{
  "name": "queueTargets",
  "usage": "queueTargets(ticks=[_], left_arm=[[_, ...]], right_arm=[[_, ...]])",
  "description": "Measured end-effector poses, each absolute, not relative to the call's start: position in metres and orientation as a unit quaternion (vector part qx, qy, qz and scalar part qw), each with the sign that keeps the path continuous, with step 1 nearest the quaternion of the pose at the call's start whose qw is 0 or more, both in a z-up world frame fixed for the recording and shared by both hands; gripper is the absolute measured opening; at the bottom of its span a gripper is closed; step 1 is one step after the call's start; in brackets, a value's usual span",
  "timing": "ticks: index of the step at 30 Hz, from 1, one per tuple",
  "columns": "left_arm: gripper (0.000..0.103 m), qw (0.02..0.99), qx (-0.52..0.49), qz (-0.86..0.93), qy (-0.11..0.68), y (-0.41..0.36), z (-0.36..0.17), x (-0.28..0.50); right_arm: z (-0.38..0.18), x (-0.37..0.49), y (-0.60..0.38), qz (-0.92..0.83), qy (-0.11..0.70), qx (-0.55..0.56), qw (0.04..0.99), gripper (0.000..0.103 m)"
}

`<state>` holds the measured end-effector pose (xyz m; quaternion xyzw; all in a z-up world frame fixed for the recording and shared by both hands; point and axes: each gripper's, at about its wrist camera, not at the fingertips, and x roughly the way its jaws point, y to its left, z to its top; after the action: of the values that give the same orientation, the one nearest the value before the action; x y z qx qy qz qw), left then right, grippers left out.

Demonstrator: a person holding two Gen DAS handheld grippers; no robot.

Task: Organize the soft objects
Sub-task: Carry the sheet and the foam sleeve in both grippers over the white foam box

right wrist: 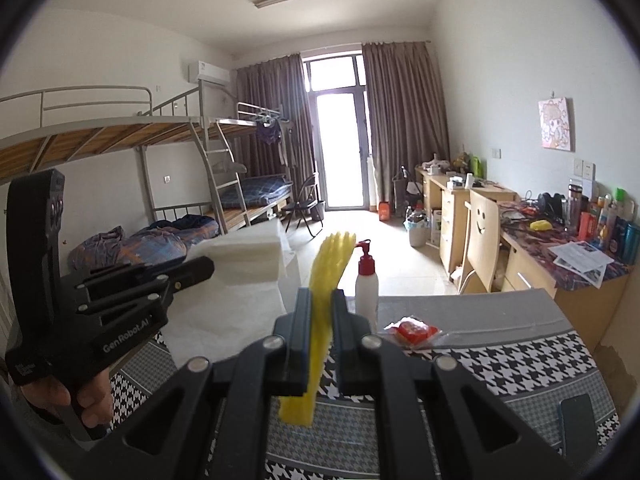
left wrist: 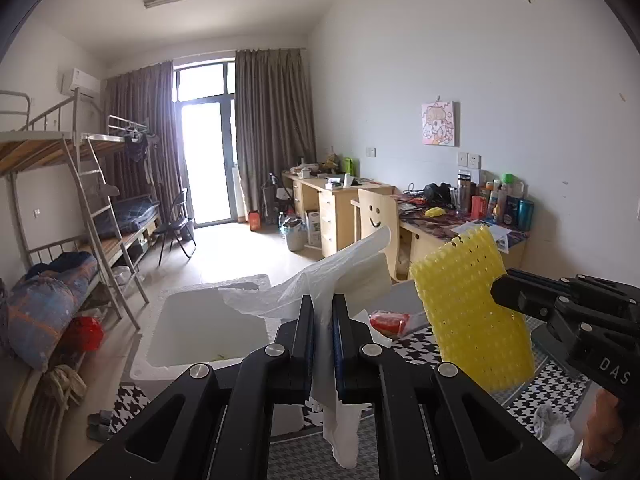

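My left gripper (left wrist: 323, 312) is shut on a white soft foam sheet with thin plastic (left wrist: 340, 272), held up above the table; the sheet also shows in the right wrist view (right wrist: 244, 256). My right gripper (right wrist: 322, 304) is shut on a yellow foam net sleeve (right wrist: 326, 280), seen edge-on; in the left wrist view the sleeve (left wrist: 468, 308) hangs at the right, with the right gripper (left wrist: 500, 292) clamped on its edge. A white foam box (left wrist: 204, 332) stands open below and left of the left gripper.
A houndstooth-patterned tablecloth (right wrist: 500, 360) covers the table. On it stand a white pump bottle with red cap (right wrist: 366, 280) and a red packet (right wrist: 412, 330). Bunk beds (right wrist: 180, 184) are at the left, desks (right wrist: 560, 264) and a smiley chair (right wrist: 482, 236) at the right.
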<state>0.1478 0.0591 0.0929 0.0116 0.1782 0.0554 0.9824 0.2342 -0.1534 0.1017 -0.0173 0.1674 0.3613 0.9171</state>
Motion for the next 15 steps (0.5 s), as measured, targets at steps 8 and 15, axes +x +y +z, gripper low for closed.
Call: queueTargets(ticks=[8,15], left_arm=[[0.009,0.982,0.007,0.070,0.178,0.073,0.097,0.156],[0.009,0.981,0.000,0.089,0.174,0.088,0.104,0.162]], right_arm=[[0.105,0.237,-0.134,0.365,0.170,-0.027,0.915,0.012],[0.109,0.245,-0.119,0.369,0.173,-0.036,0.912,0.012]])
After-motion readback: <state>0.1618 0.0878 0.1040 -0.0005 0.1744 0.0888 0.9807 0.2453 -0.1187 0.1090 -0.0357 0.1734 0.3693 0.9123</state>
